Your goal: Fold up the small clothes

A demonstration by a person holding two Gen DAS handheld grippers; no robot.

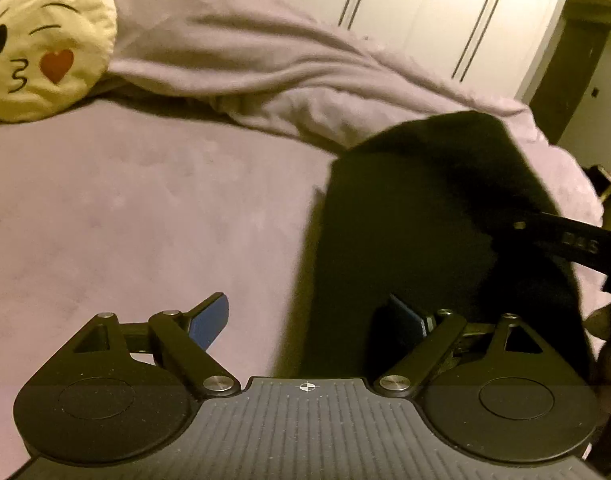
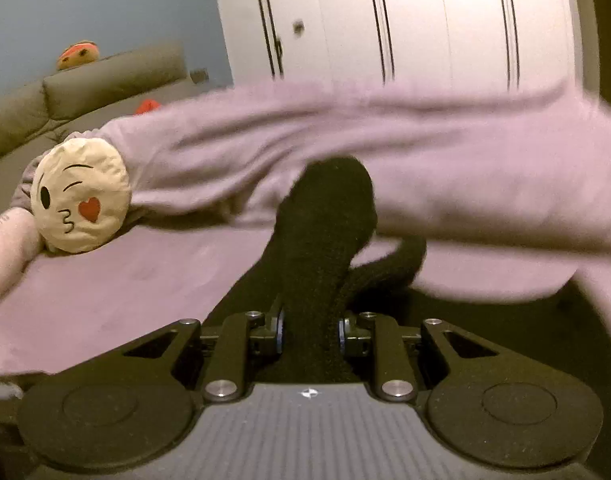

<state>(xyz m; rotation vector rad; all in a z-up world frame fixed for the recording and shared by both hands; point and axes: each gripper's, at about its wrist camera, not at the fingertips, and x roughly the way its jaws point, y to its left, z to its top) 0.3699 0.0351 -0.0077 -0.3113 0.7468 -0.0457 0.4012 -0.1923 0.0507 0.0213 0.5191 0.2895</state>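
My right gripper [image 2: 310, 330] had its jaws pinched onto a black sock [image 2: 317, 248], which stood up from between the pads, its far end drooping toward the bed. My left gripper [image 1: 307, 320] gaped wide with nothing between its fingers; the dark cloth [image 1: 425, 220] hung just ahead, over its right finger. Beneath both lay the purple bedspread [image 1: 125, 220], a bunched blanket [image 2: 425, 152] behind it, and a winking emoji cushion [image 2: 81, 200] far left. White wardrobe doors [image 2: 425, 20] stood beyond.
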